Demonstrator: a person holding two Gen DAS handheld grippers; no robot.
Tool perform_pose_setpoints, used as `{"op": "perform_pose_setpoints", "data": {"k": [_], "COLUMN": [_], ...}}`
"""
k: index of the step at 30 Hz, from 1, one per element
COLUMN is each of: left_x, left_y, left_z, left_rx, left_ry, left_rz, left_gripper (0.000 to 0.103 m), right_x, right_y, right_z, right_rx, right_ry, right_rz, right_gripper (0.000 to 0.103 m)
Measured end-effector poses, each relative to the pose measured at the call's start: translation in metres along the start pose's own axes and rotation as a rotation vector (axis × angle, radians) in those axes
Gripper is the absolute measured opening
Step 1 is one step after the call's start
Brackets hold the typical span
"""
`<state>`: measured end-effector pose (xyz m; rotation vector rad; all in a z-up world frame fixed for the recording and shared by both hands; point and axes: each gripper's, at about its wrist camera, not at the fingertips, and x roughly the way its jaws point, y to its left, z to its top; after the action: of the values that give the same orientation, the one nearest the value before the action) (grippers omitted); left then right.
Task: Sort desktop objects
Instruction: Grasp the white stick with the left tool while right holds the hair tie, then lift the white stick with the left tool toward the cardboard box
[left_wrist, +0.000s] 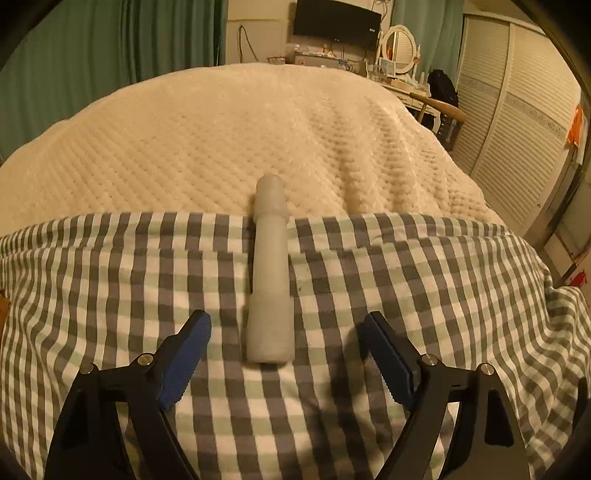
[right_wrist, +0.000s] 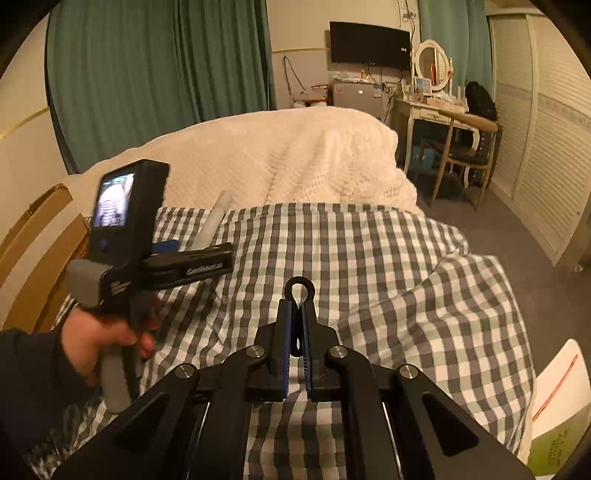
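Now hovering spread-jawed: left gripper (left_wrist: 284, 325) over frosted white plastic tube (left_wrist: 269, 273) lying on grey-checked cloth (left_wrist: 424, 280).
Meanwhile pinching small black looped clip (right_wrist: 299, 295): right gripper (right_wrist: 298, 308), pads pressed together.

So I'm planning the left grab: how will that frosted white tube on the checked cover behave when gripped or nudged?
The frosted white tube lies on its side and looks round, so a sideways nudge would probably roll it. It looks rigid, likely plastic, so the open left gripper should close without squashing it. The soft checked cover may damp rolling.

Matt frosted plastic bottle (left_wrist: 269, 273), checked cloth (left_wrist: 406, 280)
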<state>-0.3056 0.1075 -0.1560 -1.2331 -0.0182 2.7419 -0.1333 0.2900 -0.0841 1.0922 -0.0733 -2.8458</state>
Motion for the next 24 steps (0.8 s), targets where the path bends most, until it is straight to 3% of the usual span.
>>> {"op": "perform_pose_setpoints", "data": {"k": [4,5,9,12,24], "left_x": [0.011,0.013,0.017,0.016,-0.041], "left_y": [-0.002,-0.004,-0.012,-0.011,0.024], "left_z": [0.010,0.012,0.018,0.020,0.006], "left_rx": [0.014,0.024,0.073,0.088,0.062], "left_ry": [0.011,0.016,0.020,0.014,0.009], "left_rz": [0.004,0.013,-0.007,0.005,-0.088], "left_gripper": [0.086,0.081,0.038,0.018,0.016], "right_x": [0.001,0.002,0.001,0.003,-0.001], "right_y": [-0.002,-0.001,0.003,0.005,0.012], "right_z": [-0.001,-0.001,-0.001,-0.003,-0.003], "right_rx": [0.002,-0.001,-0.023,-0.032,-0.070], "right_ry": [0.002,0.006,0.003,0.009,-0.003], "right_rz": [-0.005,-0.004,-0.013,-0.015,-0.035], "right_gripper": [0.005,0.005,0.005,0.005,0.005]}}
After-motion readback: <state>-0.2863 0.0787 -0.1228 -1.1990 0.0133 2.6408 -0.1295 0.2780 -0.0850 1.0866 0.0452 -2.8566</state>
